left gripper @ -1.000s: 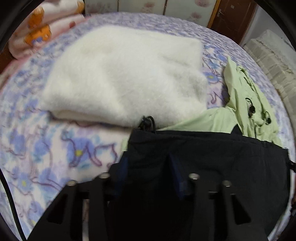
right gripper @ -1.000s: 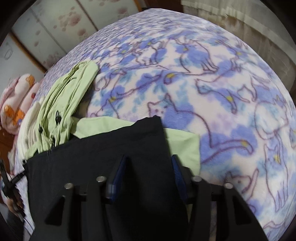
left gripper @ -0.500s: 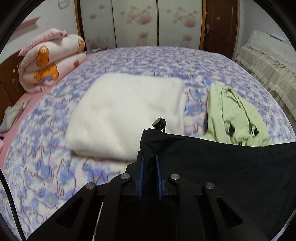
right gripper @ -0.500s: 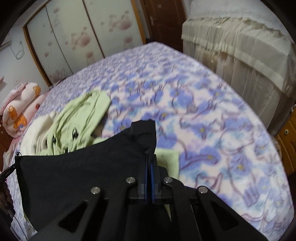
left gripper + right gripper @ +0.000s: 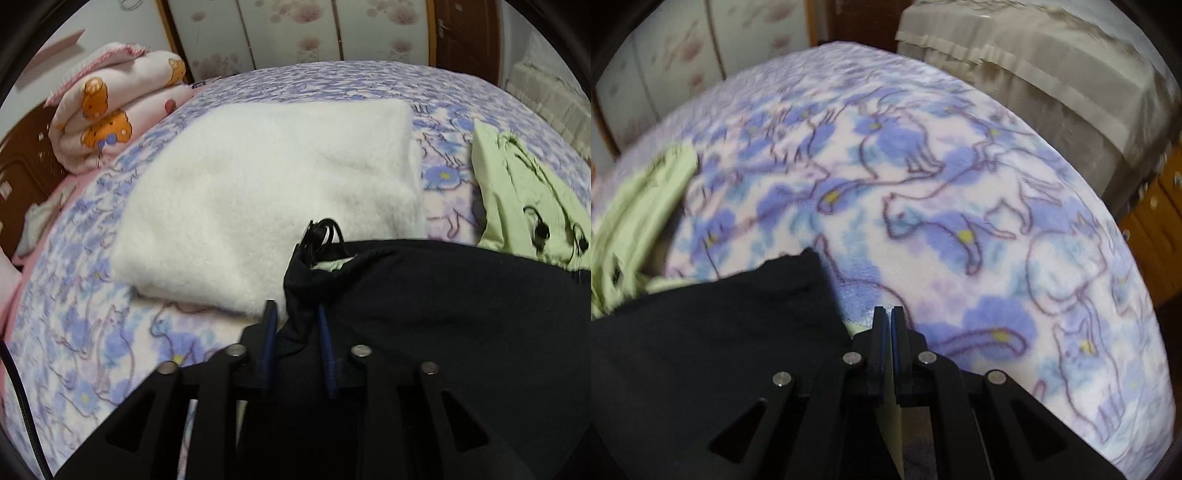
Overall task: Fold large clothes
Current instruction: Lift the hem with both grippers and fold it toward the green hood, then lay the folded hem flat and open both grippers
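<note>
A black garment (image 5: 443,314) lies over a light green garment (image 5: 524,192) on the flowered bed. My left gripper (image 5: 297,325) is open, its blue pads either side of the black garment's corner with the drawstring toggle (image 5: 319,236). In the right wrist view the black garment (image 5: 713,332) lies to the left of my right gripper (image 5: 888,314), which is shut with nothing between its pads. The green garment (image 5: 639,206) shows at the far left there.
A folded white fleece (image 5: 280,177) lies on the bed ahead of the left gripper. A rolled pink bear-print quilt (image 5: 110,110) sits at the bed's left. A beige covered piece of furniture (image 5: 1034,62) stands beyond the bed's right edge, next to wooden drawers (image 5: 1156,221).
Both grippers lifted the black garment, then lowered it. The left gripper has opened around the corner. The right gripper has let go, moved right of the garment and stands shut.
</note>
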Demonstrator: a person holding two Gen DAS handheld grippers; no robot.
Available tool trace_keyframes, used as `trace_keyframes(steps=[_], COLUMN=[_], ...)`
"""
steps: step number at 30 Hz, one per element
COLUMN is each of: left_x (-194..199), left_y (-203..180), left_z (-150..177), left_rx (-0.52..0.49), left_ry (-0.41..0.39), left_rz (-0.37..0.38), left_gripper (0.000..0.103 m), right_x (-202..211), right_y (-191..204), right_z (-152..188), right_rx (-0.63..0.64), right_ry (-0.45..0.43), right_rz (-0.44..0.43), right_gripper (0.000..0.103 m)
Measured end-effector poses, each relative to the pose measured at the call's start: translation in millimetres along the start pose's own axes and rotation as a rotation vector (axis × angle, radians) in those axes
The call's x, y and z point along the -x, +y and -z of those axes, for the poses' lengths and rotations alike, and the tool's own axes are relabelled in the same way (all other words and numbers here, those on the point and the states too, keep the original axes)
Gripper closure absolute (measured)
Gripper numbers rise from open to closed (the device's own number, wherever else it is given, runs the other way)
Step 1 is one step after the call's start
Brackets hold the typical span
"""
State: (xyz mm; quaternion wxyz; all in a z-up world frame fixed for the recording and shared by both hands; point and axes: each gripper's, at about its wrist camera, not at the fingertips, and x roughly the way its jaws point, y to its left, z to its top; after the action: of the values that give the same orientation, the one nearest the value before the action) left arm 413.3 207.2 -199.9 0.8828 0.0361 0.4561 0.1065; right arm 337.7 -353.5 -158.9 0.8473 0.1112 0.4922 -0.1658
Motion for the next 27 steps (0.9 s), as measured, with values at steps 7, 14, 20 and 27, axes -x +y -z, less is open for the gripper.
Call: trace_keyframes(steps=[7,14,20,27], left_x=[62,116,87,63], left_y=[2,-49,-81,-10], left_z=[11,56,113,127], left_rx=[0.043,0.121,0.081,0.112], left_ry=[-0.110,-0.098,0.030,0.021], left_rz=[0.056,0.344,0.291,0.149], left_gripper=[0.057,0.043,0.043,0.043], right_x=[70,116,91,80], right_y=[33,147,179,62], right_z=[15,90,153,140], right_rx=[0.055,0.275,0.387,0.259], right_ry=[-0.118,-0.076,0.006,-0.065], right_rz=[-0.121,-0.386,-0.377,-0.138], right_gripper=[0.093,0.087,0.088,0.102])
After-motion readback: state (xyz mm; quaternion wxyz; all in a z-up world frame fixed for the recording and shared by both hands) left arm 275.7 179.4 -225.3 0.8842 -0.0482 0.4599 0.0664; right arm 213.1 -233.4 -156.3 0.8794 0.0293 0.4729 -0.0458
